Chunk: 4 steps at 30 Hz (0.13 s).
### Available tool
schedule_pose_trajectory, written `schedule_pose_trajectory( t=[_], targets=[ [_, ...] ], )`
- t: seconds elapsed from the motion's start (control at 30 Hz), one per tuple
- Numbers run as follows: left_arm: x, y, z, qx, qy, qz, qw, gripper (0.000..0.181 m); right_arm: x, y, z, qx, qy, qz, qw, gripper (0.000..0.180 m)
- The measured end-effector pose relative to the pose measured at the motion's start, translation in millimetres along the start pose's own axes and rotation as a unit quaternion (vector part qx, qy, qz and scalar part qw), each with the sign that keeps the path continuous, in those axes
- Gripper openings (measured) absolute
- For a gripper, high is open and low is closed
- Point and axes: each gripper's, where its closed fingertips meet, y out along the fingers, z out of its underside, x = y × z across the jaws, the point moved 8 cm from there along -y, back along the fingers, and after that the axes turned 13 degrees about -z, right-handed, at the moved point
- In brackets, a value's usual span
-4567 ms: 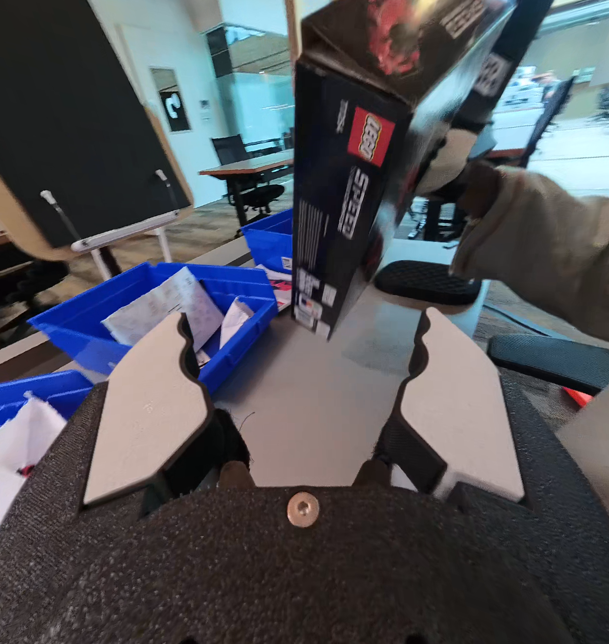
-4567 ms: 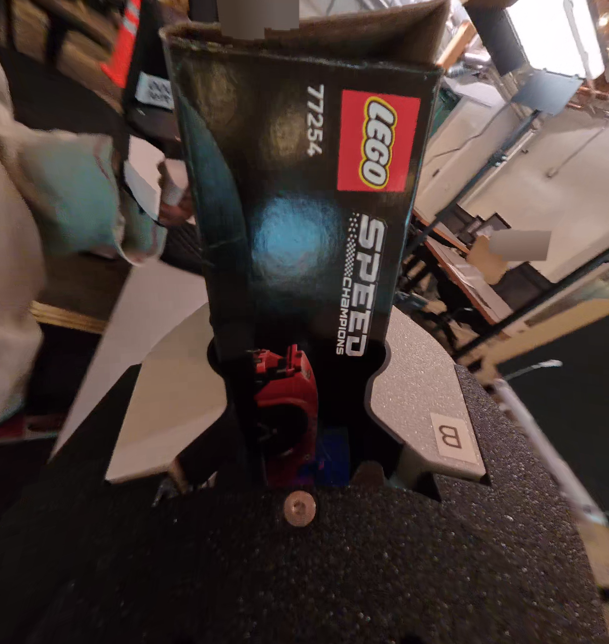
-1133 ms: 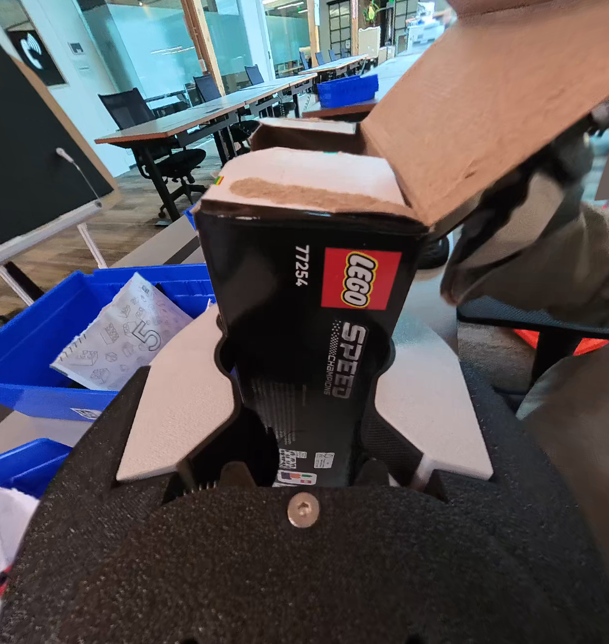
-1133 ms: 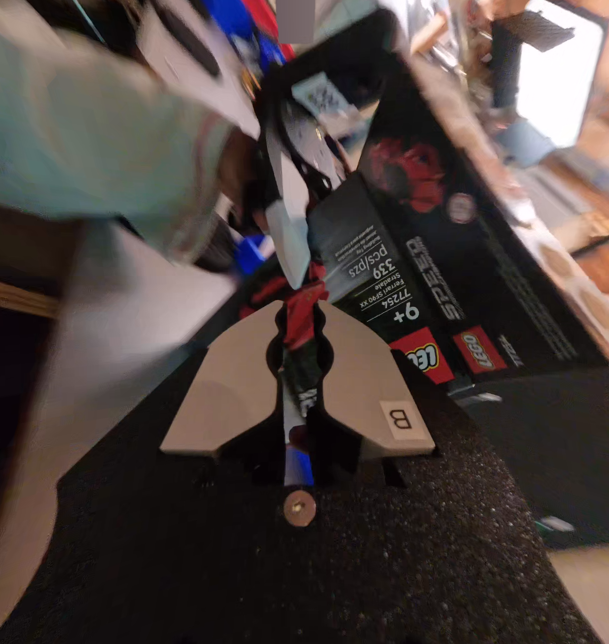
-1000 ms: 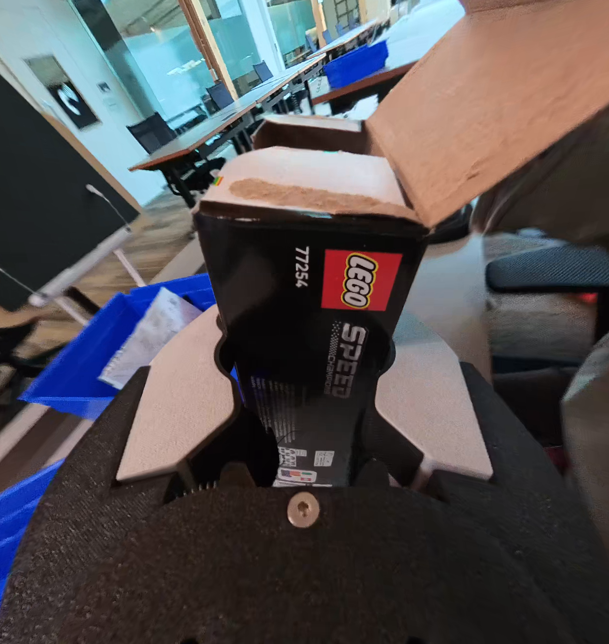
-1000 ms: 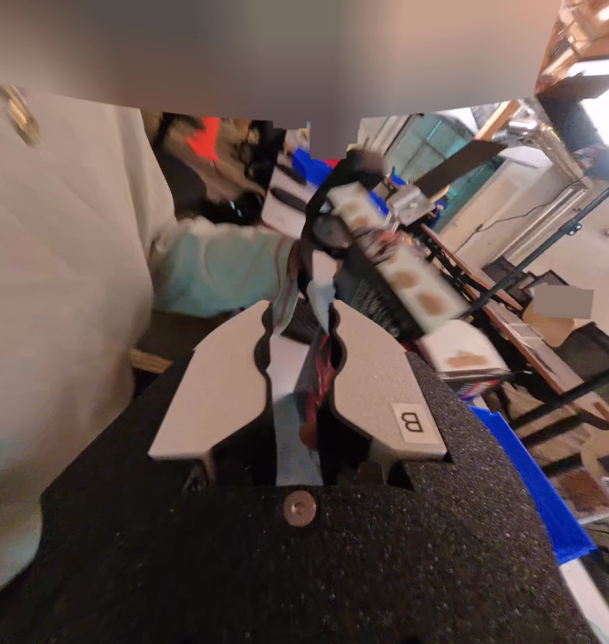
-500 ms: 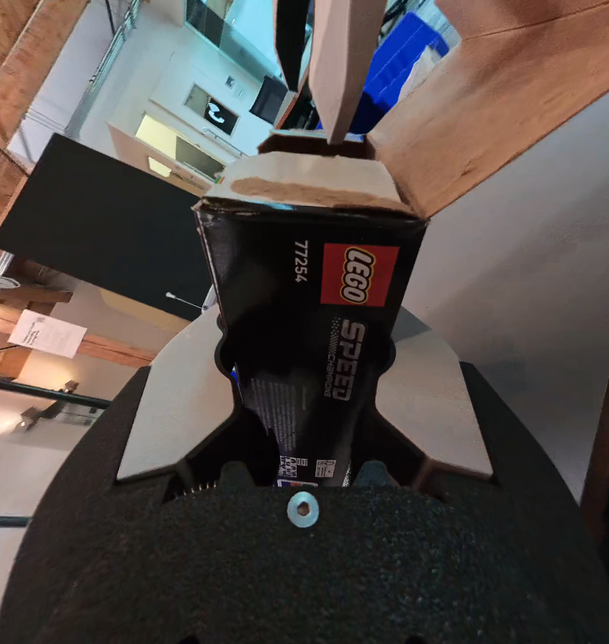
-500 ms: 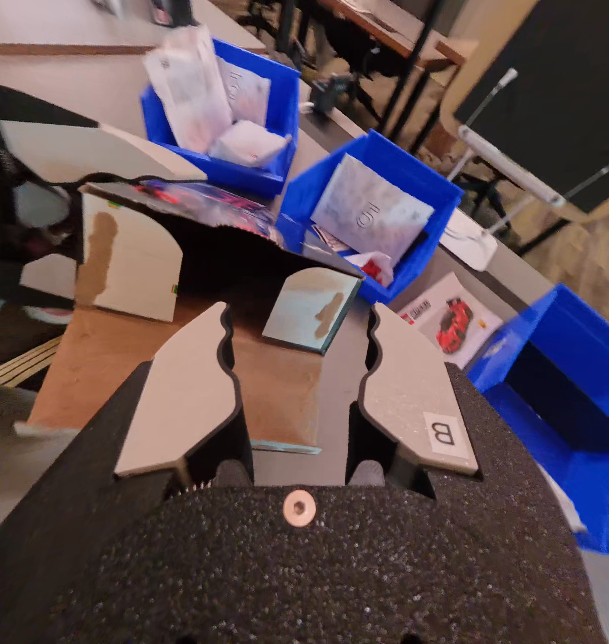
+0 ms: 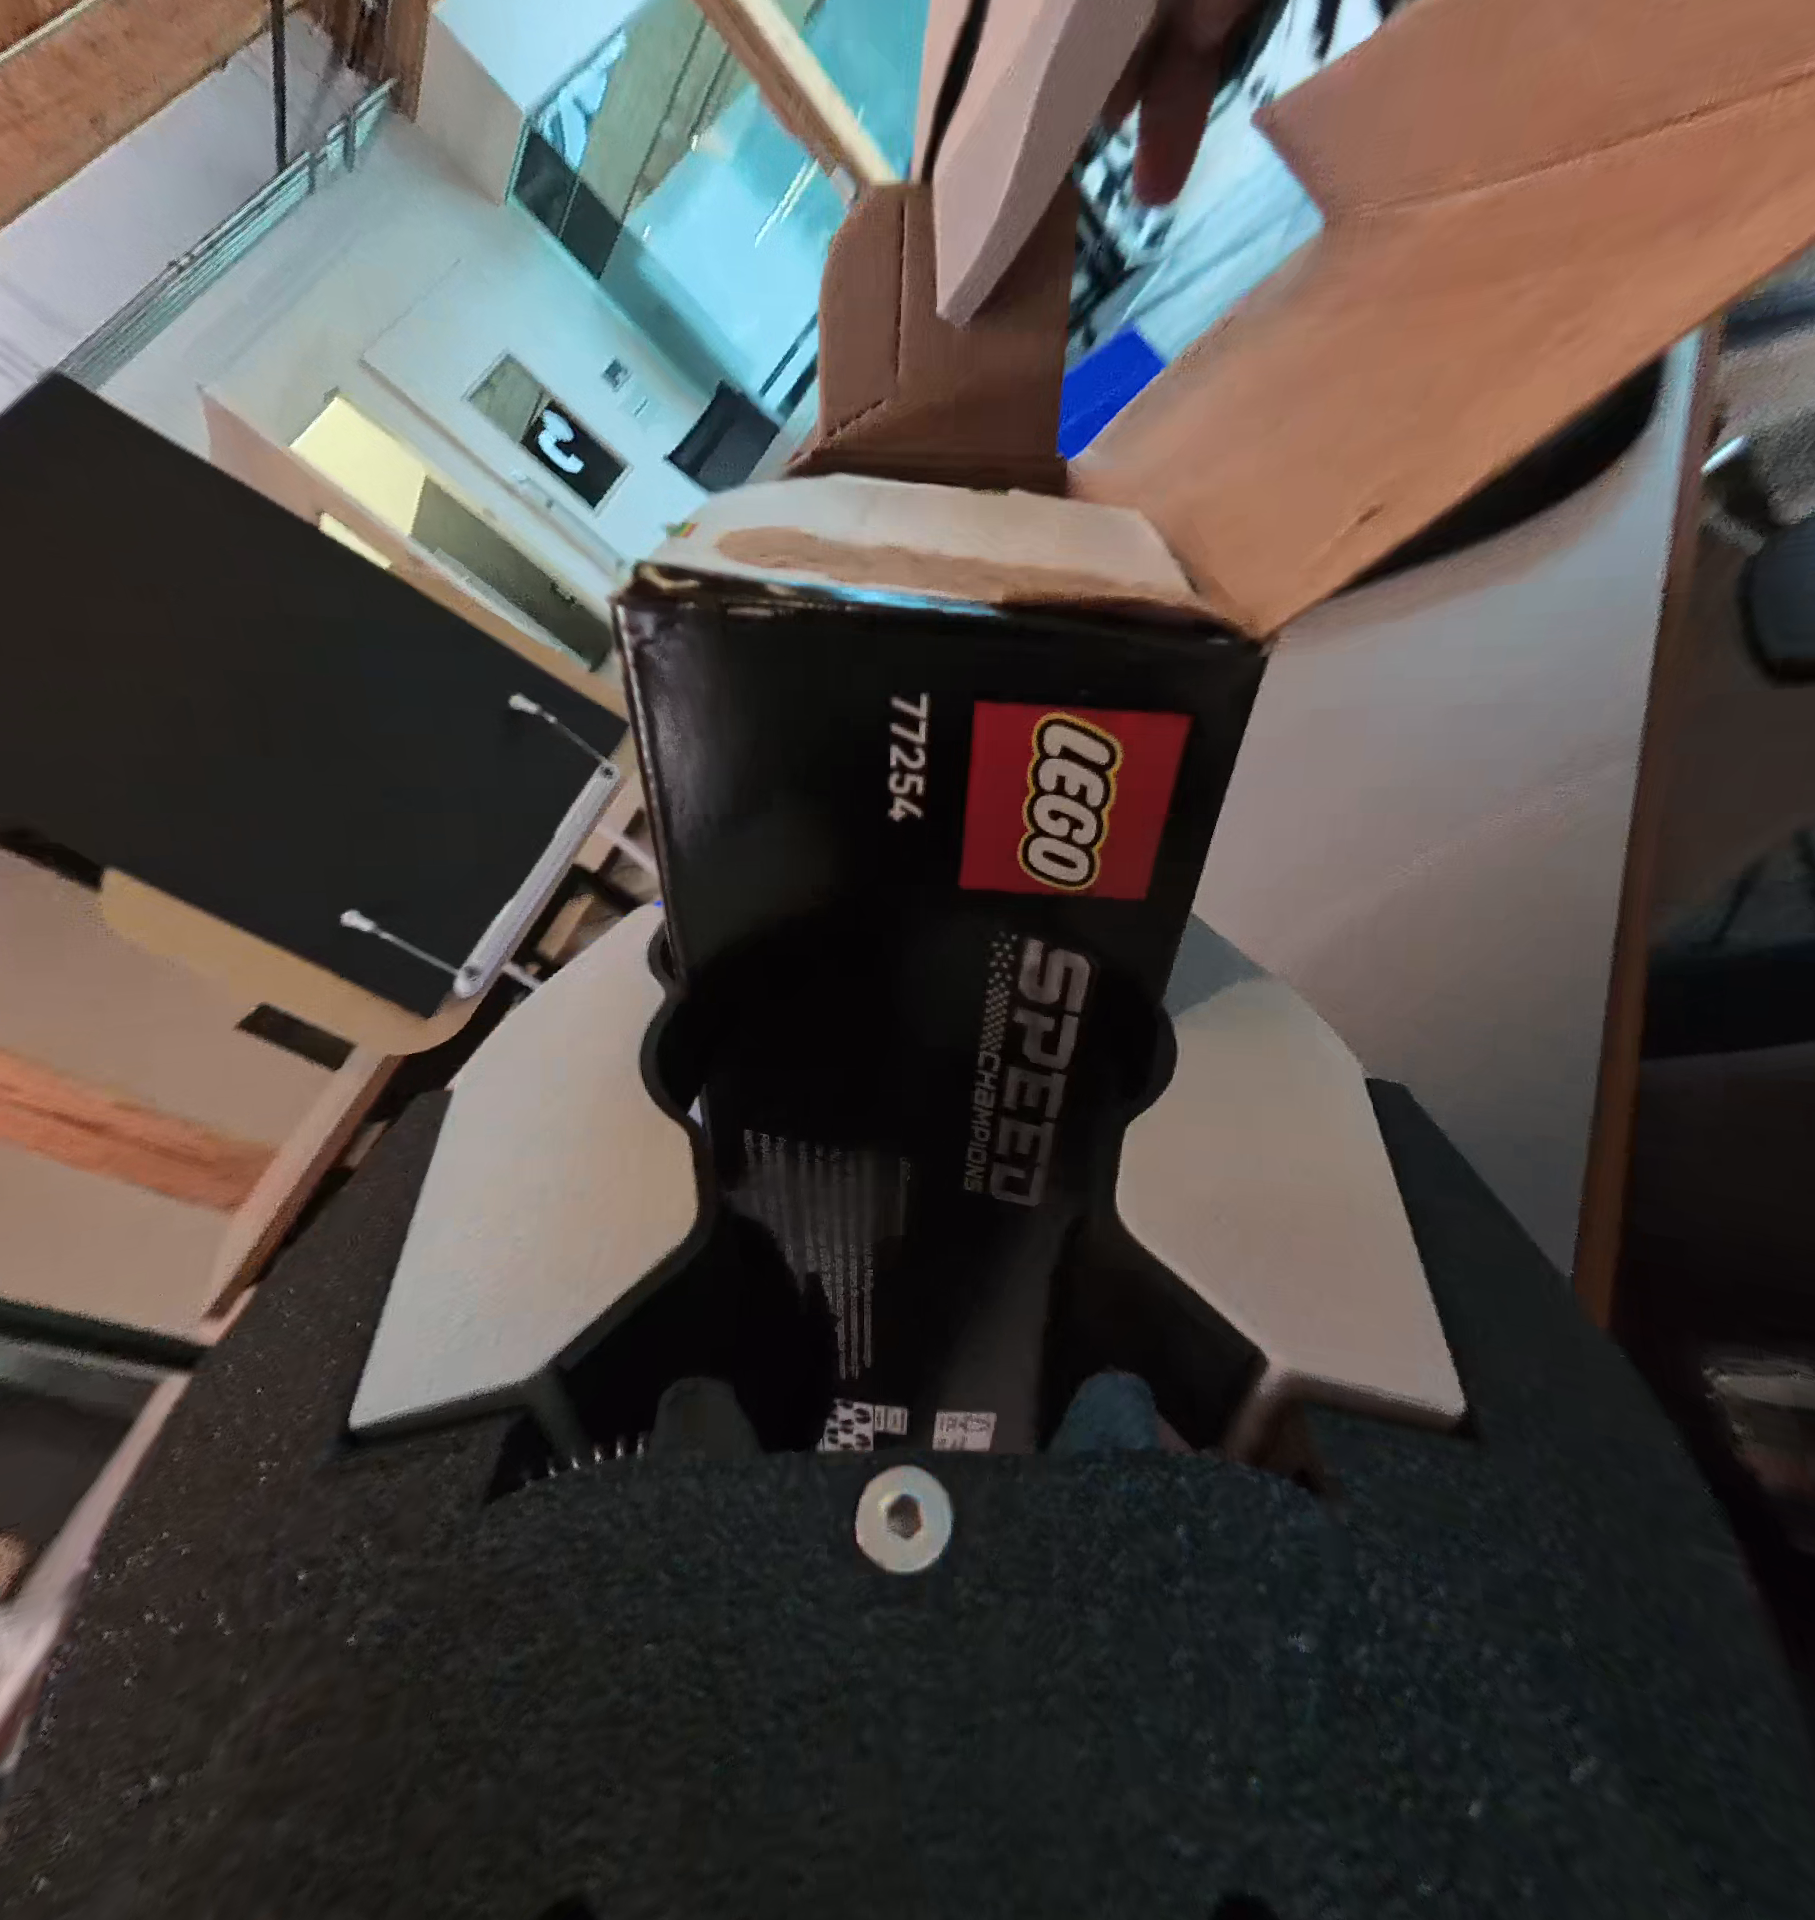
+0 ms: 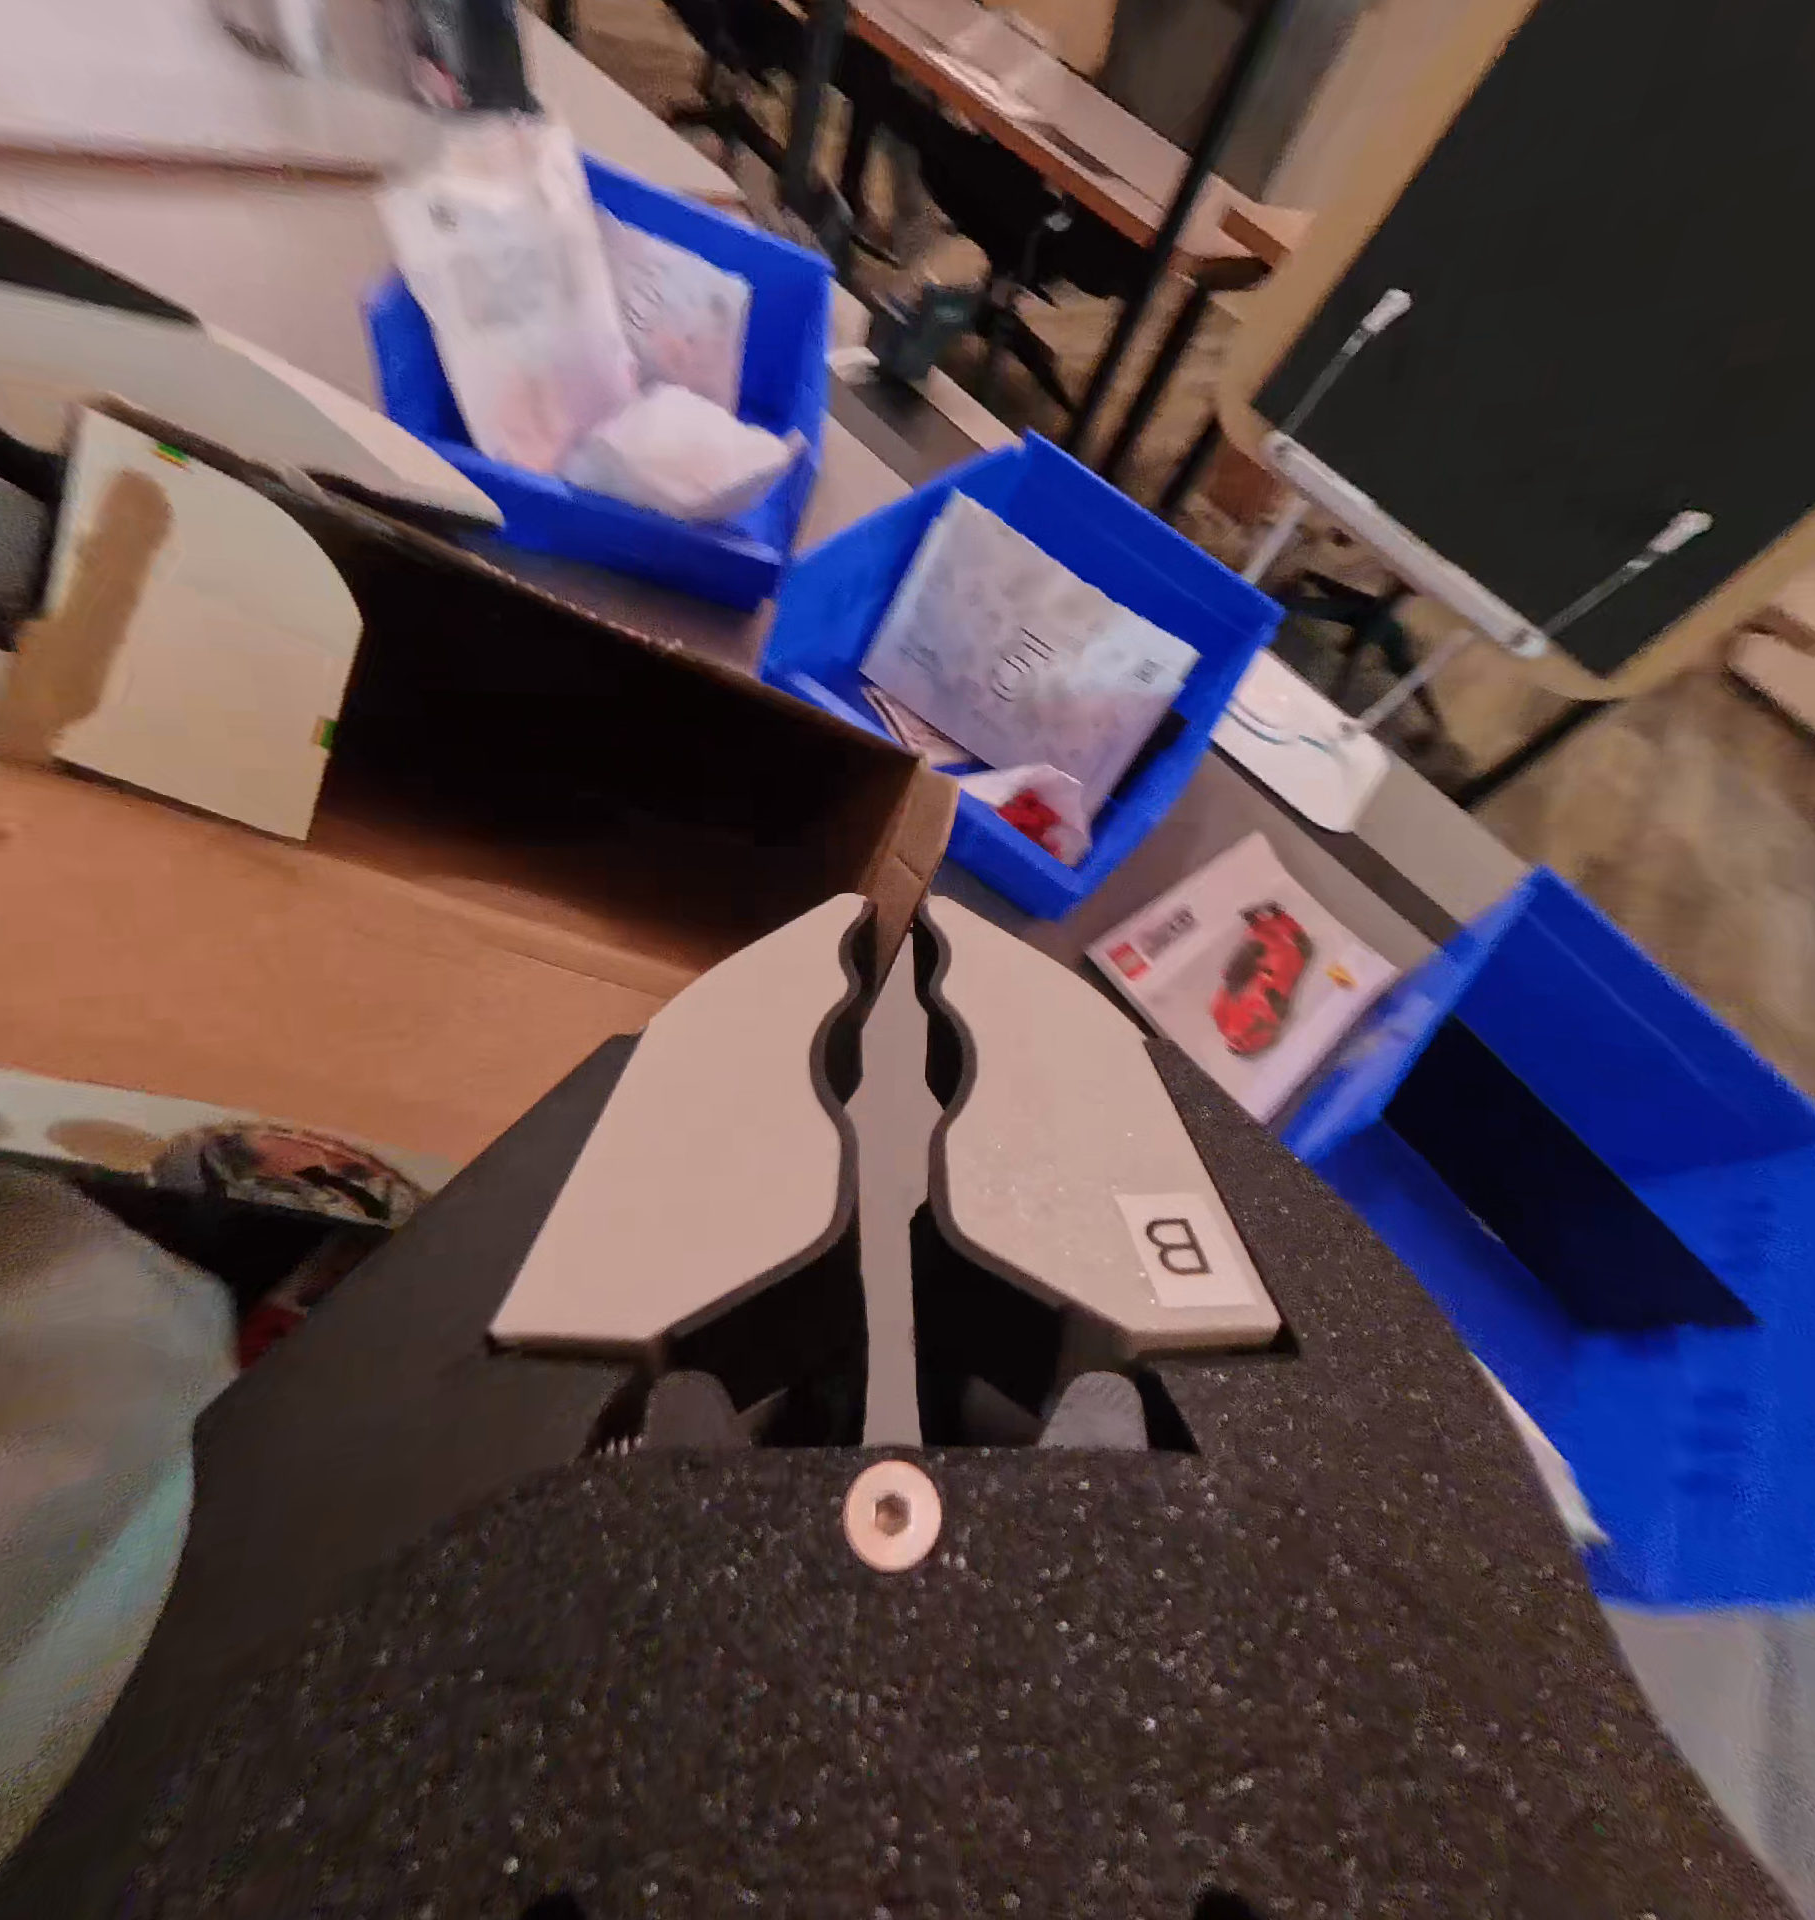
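Box (image 9: pixel 924 831), black toy-set carton with a red logo patch, sits clamped between the two fingers of the left gripper (image 9: pixel 908 1023), held by its narrow end, open end pointing away from the camera. Brown inner flaps fan out past the top: a wide one (image 9: pixel 1485 291) to the right, a narrow side flap (image 9: pixel 882 343) standing straight up. Right gripper (image 10: pixel 892 935) has its fingers squeezed nearly together on that narrow side flap (image 10: pixel 918 831) at the corner of the box mouth (thin card edge runs down the slot between them). From the right wrist view the box (image 10: pixel 570 707) lies open toward the camera, dark inside, a pale rounded flap (image 10: pixel 196 644) at the left of the mouth, the wide brown flap (image 10: pixel 259 966) spread flat below it.

Grey worktop (image 10: pixel 1173 810) carries three blue bins: one (image 10: pixel 612 520) toward the far edge with pale paper bags, a middle one (image 10: pixel 1028 665) just right of the box with a printed paper bag and something red, a third (image 10: pixel 1609 1195) at the right edge, contents not readable. Booklet (image 10: pixel 1246 966) with a red car picture lies flat between the middle and right bins. Blurred sleeve (image 10: pixel 61 1455) at lower left.
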Motion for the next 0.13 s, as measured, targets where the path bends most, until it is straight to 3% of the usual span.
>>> schedule_pose_trajectory(
  t=[0.13],
  targets=[
    [20, -4, 9, -0.025, -0.055, 0.015, 0.998, 0.081, -23, 7, -12, -0.062, 0.056, -0.122, 0.989, 0.006]
  ],
)
